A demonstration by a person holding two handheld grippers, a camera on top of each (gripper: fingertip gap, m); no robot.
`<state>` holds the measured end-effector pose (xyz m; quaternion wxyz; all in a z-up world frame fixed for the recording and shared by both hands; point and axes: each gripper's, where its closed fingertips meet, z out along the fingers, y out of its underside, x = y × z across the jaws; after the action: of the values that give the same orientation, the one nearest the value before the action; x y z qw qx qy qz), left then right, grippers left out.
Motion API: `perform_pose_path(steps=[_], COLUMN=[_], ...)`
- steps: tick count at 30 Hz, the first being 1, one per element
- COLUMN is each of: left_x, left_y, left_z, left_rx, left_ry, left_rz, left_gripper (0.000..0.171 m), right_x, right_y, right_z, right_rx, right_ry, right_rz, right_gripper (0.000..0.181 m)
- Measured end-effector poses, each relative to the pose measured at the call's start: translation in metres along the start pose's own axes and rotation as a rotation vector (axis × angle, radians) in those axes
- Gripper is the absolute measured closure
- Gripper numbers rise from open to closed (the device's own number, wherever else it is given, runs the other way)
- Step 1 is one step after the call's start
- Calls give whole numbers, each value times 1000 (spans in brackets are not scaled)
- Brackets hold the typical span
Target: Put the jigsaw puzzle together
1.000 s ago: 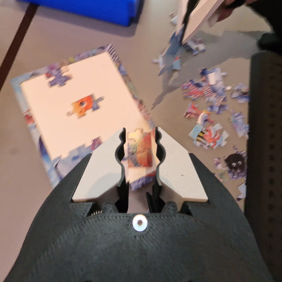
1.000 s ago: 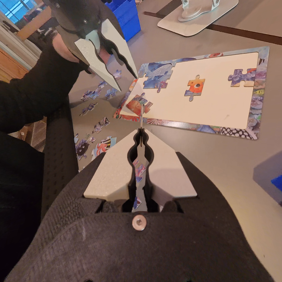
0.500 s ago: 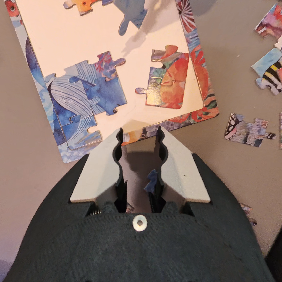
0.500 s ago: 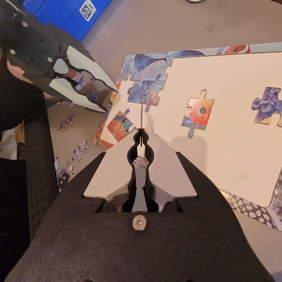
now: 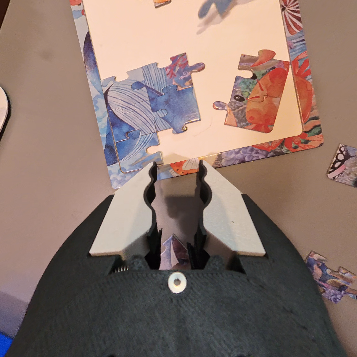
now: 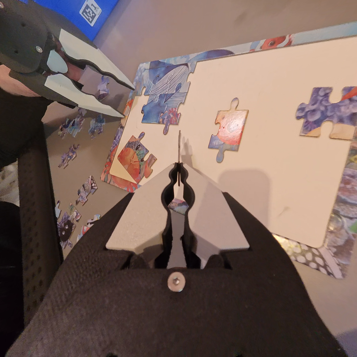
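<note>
The left gripper (image 6: 123, 101) is being held at the left end of the puzzle tray (image 6: 260, 202), its white fingers (image 5: 135, 204) spread apart with nothing between them. In the left wrist view, the fingertips are hovering over the near border of the tray. Behind the left gripper, loose pieces (image 6: 85, 191) are lying scattered on the grey table (image 6: 193, 29), beside a black perforated panel (image 6: 36, 193). A blue bin (image 6: 100, 17) is standing at the far left edge of the table.

Inside the tray, a joined whale cluster (image 5: 152, 108) is seated in one corner, against the illustrated border. Next to it, a joined orange crab section (image 5: 257, 98) is lying slightly tilted, not seated in its corner.

In the centre of the right wrist view, the right gripper (image 6: 179, 164) is being held closed on a held puzzle piece (image 6: 179, 146), which is gripped edge-on so that only its thin edge is showing. This piece is being held above the cream tray floor, between the whale cluster and a single orange fish piece (image 6: 229, 131). Whether it is touching the floor cannot be told.

Farther right, a purple coral piece (image 6: 326, 117) is lying against the tray's right border.
</note>
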<state>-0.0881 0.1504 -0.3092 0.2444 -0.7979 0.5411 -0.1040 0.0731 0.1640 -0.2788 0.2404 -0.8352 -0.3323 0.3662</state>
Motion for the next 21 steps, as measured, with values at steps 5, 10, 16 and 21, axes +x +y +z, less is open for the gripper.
perform_pose_path(steps=[5,10,16,21], left_x=[-1,-2,-3,-9], left_y=[1,1,1,-2], left_z=[1,1,1,3], left_rx=[17,17,22,35], left_ry=[24,24,29,32], left_rz=[-37,-45,-61,-87], left_gripper=[127,126,125,128], right_x=[11,23,28,28], right_y=[-23,-27,-30,-26], right_z=[-29,-38,-45,-48], right_rx=[144,216,259,252], right_ry=[86,104,98,78], right_rz=[1,55,88,94], right_gripper=[181,181,181,181])
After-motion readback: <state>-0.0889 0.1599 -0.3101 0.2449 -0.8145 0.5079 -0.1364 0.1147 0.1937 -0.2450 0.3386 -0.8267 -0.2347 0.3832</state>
